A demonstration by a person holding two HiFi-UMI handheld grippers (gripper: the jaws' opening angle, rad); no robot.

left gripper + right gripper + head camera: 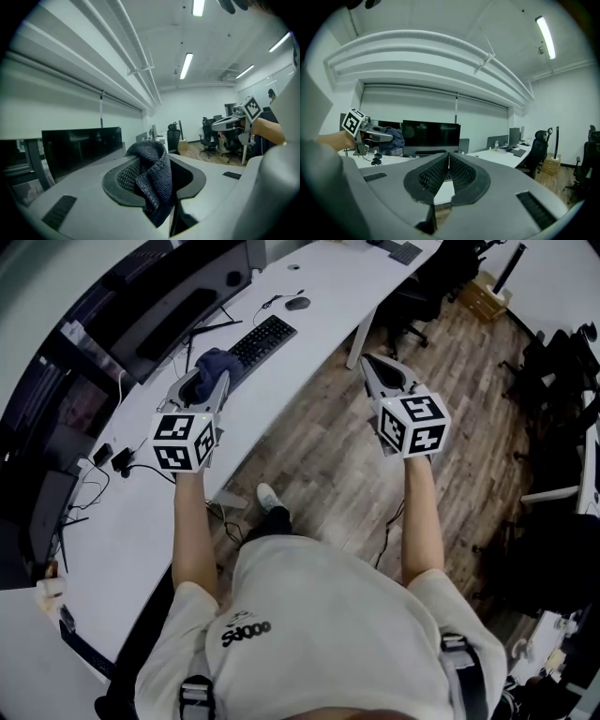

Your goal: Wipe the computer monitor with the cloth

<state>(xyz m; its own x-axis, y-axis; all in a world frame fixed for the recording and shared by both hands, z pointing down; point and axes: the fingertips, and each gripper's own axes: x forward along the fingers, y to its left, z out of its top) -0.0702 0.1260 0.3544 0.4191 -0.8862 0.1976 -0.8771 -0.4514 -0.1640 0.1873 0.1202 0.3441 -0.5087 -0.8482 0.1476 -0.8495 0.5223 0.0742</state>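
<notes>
Dark knitted cloth: pinched in left gripper above white desk; black monitor at its 11 o'clock. Right gripper: jaws pressed together, empty, at 3 o'clock.

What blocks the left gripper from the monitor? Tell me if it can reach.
Probably yes. The left gripper, shut on the dark cloth, hovers above the desk near the monitor; only the low keyboard lies nearby, nothing upright between.
</notes>
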